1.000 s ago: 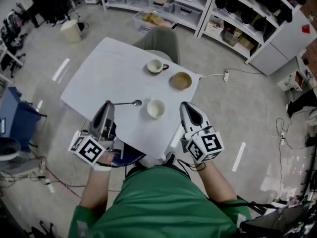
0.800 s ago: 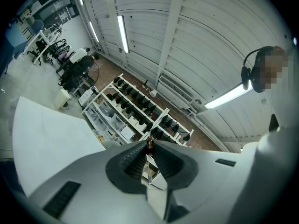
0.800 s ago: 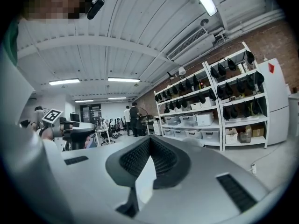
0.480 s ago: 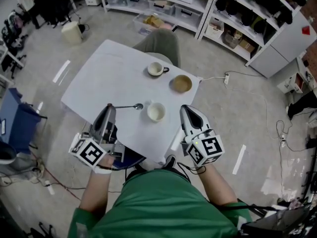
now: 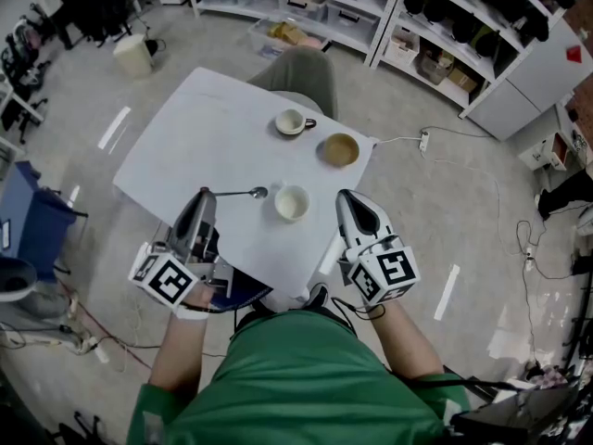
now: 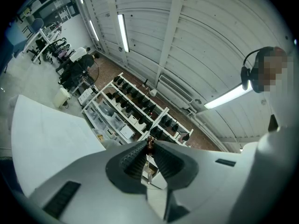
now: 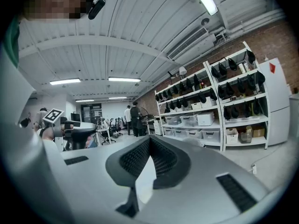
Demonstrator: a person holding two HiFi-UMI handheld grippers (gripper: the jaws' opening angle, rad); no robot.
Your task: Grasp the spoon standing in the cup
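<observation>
Spoon: the spoon (image 5: 237, 194) is out of the cup and lies level in the air above the table's near edge. Its handle end is in the left gripper's tips, and its bowl points toward the cup.
Left gripper: the left gripper (image 5: 203, 196) has its jaws clamped on the spoon's handle. The left gripper view shows the ribbed pads almost meeting, with a thin bit of the handle at the tips.
Cup: the cup (image 5: 292, 203) stands upright near the near edge of the white table (image 5: 199, 137), just beside the spoon's bowl and not touching it.
Right gripper: the right gripper (image 5: 351, 198) has its jaws pressed together with nothing between them, and it hovers by the table's right edge.
Other ware: 1 handled cup (image 5: 291, 122) and 1 brown bowl (image 5: 340, 150) sit toward the far right corner.
Surroundings: a chair (image 5: 301, 77) stands at the far edge, with shelves (image 5: 445, 26) beyond it.
</observation>
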